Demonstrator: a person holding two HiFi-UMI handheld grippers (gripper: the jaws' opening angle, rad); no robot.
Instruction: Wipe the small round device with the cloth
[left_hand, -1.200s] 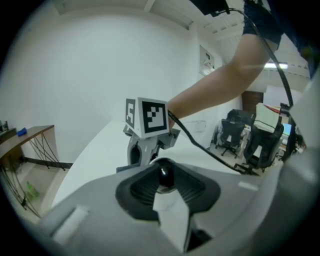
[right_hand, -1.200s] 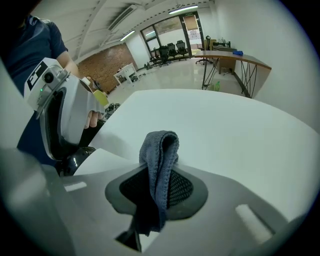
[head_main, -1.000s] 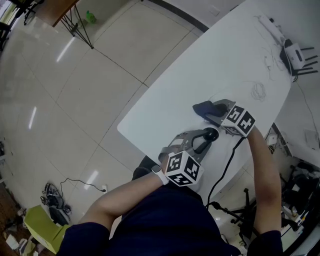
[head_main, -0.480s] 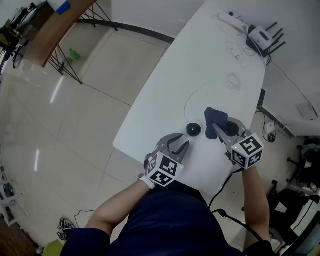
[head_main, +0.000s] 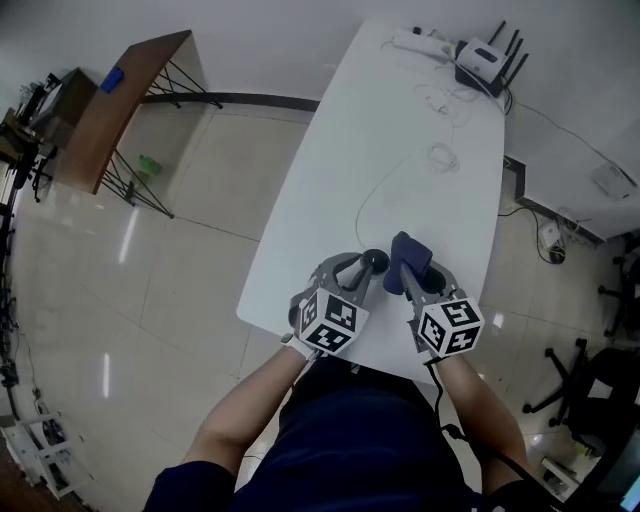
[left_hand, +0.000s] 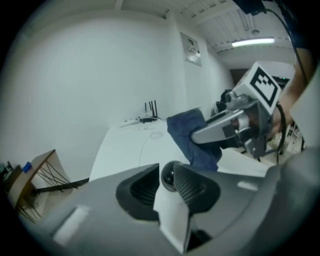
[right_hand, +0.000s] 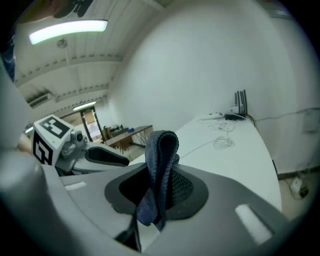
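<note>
- The left gripper (head_main: 364, 268) has just been closing its jaws, and the small round device (left_hand: 168, 179) now sits between the two ribbed pads. They appear to pinch it from both sides.
- The right gripper (head_main: 418, 277) is clamped on the cloth (right_hand: 161, 150). The dark blue fabric stands up as a folded bunch out of the jaws.
- In the head view the two grippers are close side by side over the near end of the white table (head_main: 420, 130), with the cloth just beside the device.
- My judgement of progress: both things are now in hand, so the preparation is done. The wiping itself is not seen. The cloth does not yet lie on the device, so the rubbing of its surface is all left to do.
- Hard to make out: whether the device is lifted off the table or rests on it. The pads also cover most of its body, so only a dark, shiny part shows.
- I also cannot tell if the cloth edge touches the device; in the left gripper view it hangs behind it.
- The far end of the table holds a router (head_main: 482, 52) and thin cables (head_main: 440, 155), too small to read further.
</note>
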